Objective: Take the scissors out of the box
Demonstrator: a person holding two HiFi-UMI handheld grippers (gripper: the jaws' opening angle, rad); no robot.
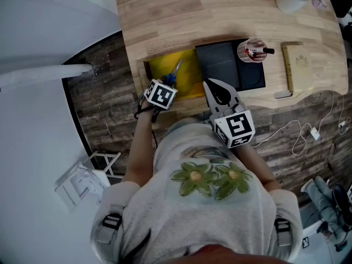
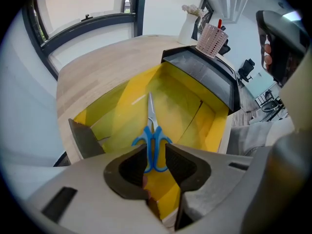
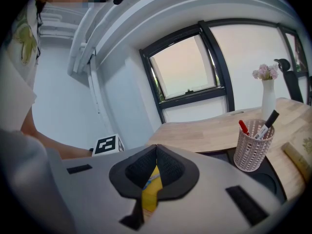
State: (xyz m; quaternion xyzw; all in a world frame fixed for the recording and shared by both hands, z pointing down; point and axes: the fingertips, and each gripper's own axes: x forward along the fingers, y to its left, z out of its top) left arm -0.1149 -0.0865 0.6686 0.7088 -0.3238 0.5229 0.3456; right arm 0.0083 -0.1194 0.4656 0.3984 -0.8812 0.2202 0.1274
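Desk (image 1: pixel 220 10) of pale wood is filling most of the head view. The yellow box (image 1: pixel 190 81) is sitting open in a recess at its near edge, just beside a black tray (image 1: pixel 228 65), so the box floor is lying exposed from above. The left gripper (image 2: pixel 155 149) is hovering over the near end of the box with its jaws standing apart, apparently lining its gap up with the blue handles below. I cannot tell whether it is touching them. The right gripper (image 1: pixel 209 86) is hanging near the person's body, jaws pressed together on nothing, probably staying clear of the reach. The scissors (image 2: pixel 152 140) are lying flat inside the box, blades pointing away and handles nearest, which is offering the easiest place to grip.
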